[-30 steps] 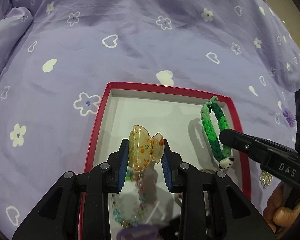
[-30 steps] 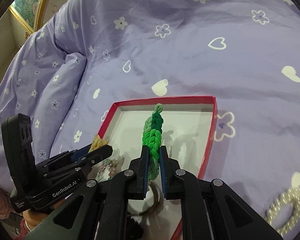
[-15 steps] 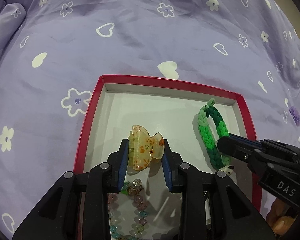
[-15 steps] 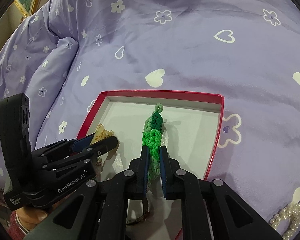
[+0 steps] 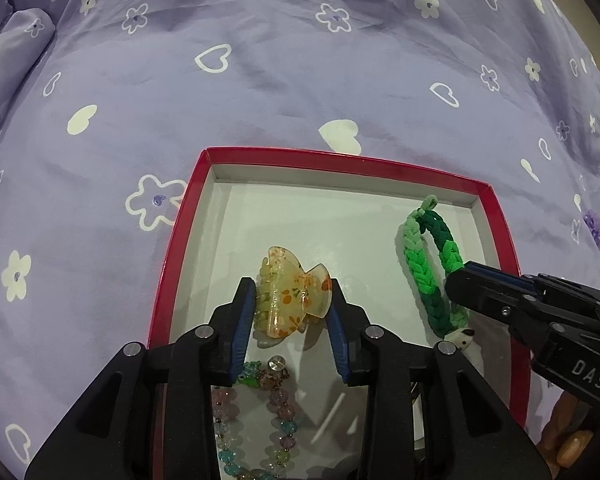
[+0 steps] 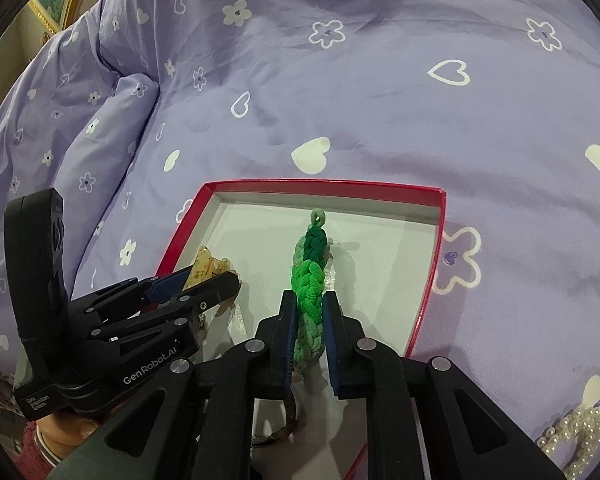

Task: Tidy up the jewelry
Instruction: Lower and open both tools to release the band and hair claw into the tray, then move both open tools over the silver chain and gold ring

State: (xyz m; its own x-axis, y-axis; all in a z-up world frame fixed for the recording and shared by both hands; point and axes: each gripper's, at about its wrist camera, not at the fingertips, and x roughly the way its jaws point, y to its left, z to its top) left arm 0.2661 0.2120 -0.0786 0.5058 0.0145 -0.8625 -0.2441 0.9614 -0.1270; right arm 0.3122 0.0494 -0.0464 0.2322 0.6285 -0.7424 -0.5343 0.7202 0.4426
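An amber flowered hair claw (image 5: 290, 300) sits low on the grey floor of the red box (image 5: 172, 264). It is between the pads of my left gripper (image 5: 294, 288). The jaws are opening, and both pads still touch its sides. The green braided bracelet (image 6: 309, 280) lies along the box floor near the right wall. My right gripper (image 6: 309, 296) straddles its near half. Those jaws are opening too, and a thin gap shows beside the braid. The bracelet's panda bead (image 5: 462, 338) shows in the left wrist view.
A pastel beaded bracelet (image 5: 276, 412) and a metal ring (image 6: 288, 420) lie in the box's near end. A pearl string (image 6: 576, 436) rests on the purple bedspread (image 6: 340, 100) right of the box. A gilt picture frame (image 6: 60, 0) stands far left. A hand (image 5: 568, 440) holds each gripper.
Both grippers have come down into the box with the claw and the bracelet. The right jaws have spread, and the bracelet now lies loose on the floor.
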